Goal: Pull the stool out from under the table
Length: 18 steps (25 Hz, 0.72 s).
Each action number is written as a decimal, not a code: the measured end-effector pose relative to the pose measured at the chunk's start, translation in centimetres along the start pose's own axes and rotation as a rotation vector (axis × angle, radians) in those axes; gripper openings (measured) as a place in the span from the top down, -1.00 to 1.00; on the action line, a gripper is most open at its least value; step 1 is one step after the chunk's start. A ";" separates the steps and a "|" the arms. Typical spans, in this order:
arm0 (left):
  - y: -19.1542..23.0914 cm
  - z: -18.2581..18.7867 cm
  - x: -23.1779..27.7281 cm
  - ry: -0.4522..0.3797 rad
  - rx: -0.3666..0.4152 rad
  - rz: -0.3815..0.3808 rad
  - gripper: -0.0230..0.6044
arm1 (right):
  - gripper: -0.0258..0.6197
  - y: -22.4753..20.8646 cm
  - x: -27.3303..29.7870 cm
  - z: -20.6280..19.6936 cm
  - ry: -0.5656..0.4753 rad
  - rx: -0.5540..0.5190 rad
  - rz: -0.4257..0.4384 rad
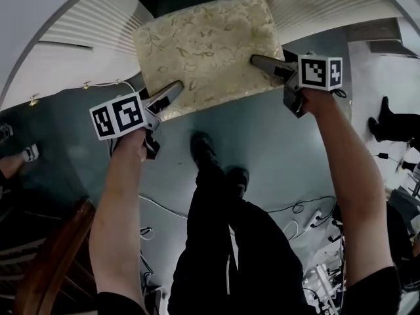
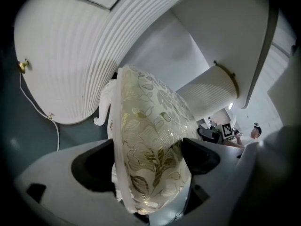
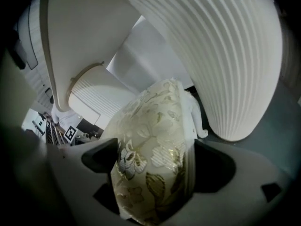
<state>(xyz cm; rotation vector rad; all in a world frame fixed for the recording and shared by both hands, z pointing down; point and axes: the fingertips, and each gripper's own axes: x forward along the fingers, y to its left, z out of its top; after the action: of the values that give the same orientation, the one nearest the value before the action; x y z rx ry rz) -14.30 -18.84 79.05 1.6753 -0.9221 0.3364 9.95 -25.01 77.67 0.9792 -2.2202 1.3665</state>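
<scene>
Between the two ribbed white table pedestals [image 1: 85, 35], the stool with the cream cushion patterned in gold leaves [image 1: 207, 51] stands on the teal floor [image 1: 282, 136]. Its far edge meets the dark gap between the pedestals and its near edge faces the person's dark shoes [image 1: 205, 151]. The left gripper [image 1: 172, 92] is clamped on the cushion's near left corner, its jaws drawn in against the padded fabric that fills the space between them. The right gripper [image 1: 262, 62] grips the near right corner likewise, jaws tight on the padding. A carved white stool leg [image 2: 104, 108] shows beneath the seat. White cables [image 1: 298, 210] trail over the floor beside the person's legs
</scene>
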 end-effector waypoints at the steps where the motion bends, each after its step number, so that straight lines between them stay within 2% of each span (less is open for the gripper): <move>1: 0.0 -0.1 0.0 0.013 -0.010 0.001 -0.49 | -0.60 0.0 0.0 0.0 0.018 0.007 -0.004; 8: 0.2 0.0 -0.2 0.057 -0.031 0.024 -0.49 | -0.58 -0.5 0.4 -0.8 0.131 0.061 0.008; 13: 0.2 -0.9 0.5 0.024 -0.037 -0.035 -0.50 | -0.56 -0.3 -0.7 -0.4 0.161 0.004 -0.037; 16: 0.6 1.2 1.4 -0.012 -0.004 -0.045 -0.50 | -0.56 -0.6 0.2 1.9 0.134 -0.043 -0.036; 18: 0.6 2.8 1.8 0.001 -0.001 -0.034 -0.50 | -0.56 -1.0 0.8 3.2 0.141 -0.035 -0.036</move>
<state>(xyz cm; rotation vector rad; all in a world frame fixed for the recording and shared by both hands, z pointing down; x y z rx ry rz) -14.20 -22.12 79.78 1.6877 -0.8923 0.3136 10.26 -28.39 77.30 0.8785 -2.1052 1.3334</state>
